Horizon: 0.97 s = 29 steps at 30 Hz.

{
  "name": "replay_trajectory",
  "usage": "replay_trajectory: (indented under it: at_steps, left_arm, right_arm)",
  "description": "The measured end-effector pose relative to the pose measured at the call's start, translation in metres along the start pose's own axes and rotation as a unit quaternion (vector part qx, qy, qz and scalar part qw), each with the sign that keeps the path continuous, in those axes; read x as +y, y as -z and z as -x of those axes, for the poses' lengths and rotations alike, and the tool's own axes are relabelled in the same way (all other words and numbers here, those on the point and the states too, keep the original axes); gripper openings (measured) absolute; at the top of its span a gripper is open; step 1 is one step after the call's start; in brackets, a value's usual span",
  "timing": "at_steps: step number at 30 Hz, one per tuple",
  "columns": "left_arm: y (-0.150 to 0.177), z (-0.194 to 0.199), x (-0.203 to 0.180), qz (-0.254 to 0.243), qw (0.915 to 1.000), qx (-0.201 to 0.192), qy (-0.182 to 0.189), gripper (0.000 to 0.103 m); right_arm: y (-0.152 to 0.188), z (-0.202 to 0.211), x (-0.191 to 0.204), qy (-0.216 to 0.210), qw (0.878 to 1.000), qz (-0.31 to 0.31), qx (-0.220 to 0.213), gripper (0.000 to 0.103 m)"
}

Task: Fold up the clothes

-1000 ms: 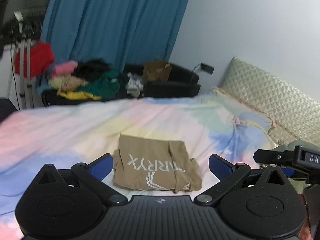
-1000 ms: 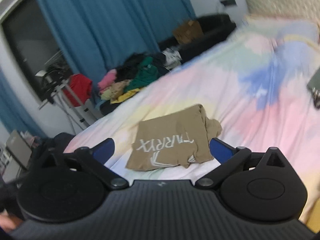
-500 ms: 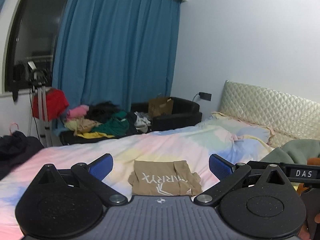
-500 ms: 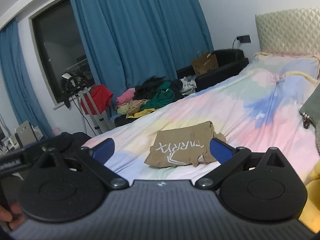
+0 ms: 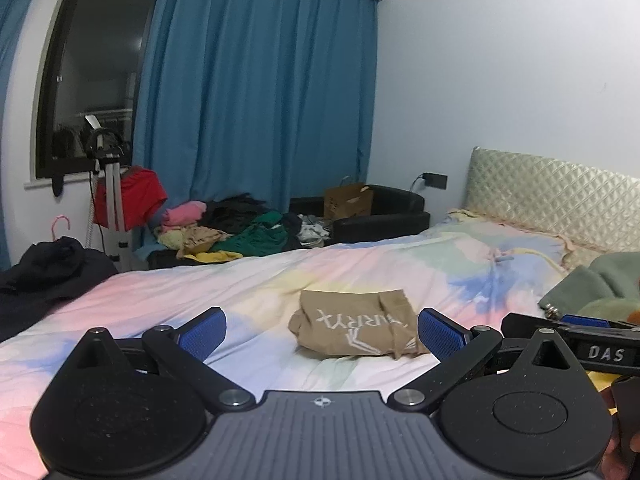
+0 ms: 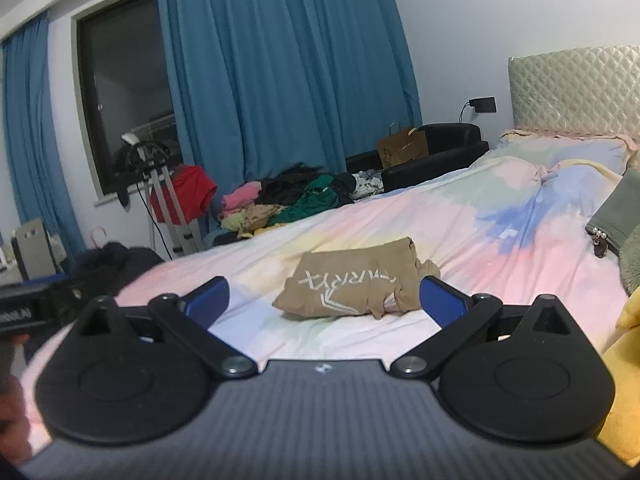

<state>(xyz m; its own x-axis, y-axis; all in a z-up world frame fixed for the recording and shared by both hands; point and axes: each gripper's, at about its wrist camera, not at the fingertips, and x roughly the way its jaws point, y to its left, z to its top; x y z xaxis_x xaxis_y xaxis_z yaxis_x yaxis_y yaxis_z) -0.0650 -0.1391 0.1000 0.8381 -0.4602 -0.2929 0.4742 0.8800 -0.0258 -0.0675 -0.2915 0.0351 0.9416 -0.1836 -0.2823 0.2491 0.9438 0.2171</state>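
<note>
1. Lying folded on the pastel bedspread (image 5: 200,292) is a tan shirt (image 5: 352,330), a compact bundle with white lettering on its top face; its right edge is bunched and uneven.
2. Both claws sit back from the shirt, above the near part of the bed, touching no cloth.
3. The left claw (image 5: 322,332) is released: its blue pads (image 5: 202,332) are spread wide with nothing between them, and the shirt shows in the gap, nearer the right pad.
4. The right claw (image 6: 324,300) is released as well, blue pads (image 6: 442,300) wide apart and gripping nothing; from this view the shirt (image 6: 352,290) lies ahead of it, again nearer the right pad.
5. In the left view the right claw's black body, marked "DAS", shows at the right edge, just beside the left one.
6. A grey-green garment (image 5: 592,284) rests on the bed to the right, near the quilted headboard (image 5: 552,196), well apart from the shirt.
7. Beyond the bed's far edge a heap of clothes (image 5: 232,232) in pink, yellow, green and black lies below blue curtains (image 5: 256,92).
8. A red garment (image 6: 188,194) hangs on a stand beside a dark window.
</note>
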Motion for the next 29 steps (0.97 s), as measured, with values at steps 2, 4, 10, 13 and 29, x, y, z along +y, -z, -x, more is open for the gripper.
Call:
replay_trajectory:
  at_steps: [2, 4, 10, 13, 29]
  left_arm:
    - [0.007, 0.0, 0.002, 0.002, 1.0, 0.002, -0.003, 0.103]
    - [0.012, 0.0, 0.003, 0.0, 1.0, 0.003, -0.006, 0.103]
    - [0.025, -0.005, 0.004, -0.012, 0.9997, 0.011, -0.019, 0.103]
    - [0.031, -0.011, 0.005, -0.01, 0.9996, 0.02, -0.019, 0.103]
    - [0.044, -0.026, 0.005, -0.016, 0.9991, 0.027, -0.029, 0.103]
  right_arm:
    - [0.008, -0.004, 0.004, 0.003, 1.0, 0.01, -0.002, 0.103]
    - [0.015, -0.006, 0.008, 0.006, 1.0, 0.018, -0.007, 0.103]
    - [0.03, -0.008, 0.02, 0.013, 0.998, 0.051, -0.027, 0.103]
    - [0.034, -0.009, 0.021, 0.017, 0.998, 0.059, -0.033, 0.103]
    - [0.039, -0.012, 0.015, 0.018, 0.998, 0.049, -0.029, 0.103]
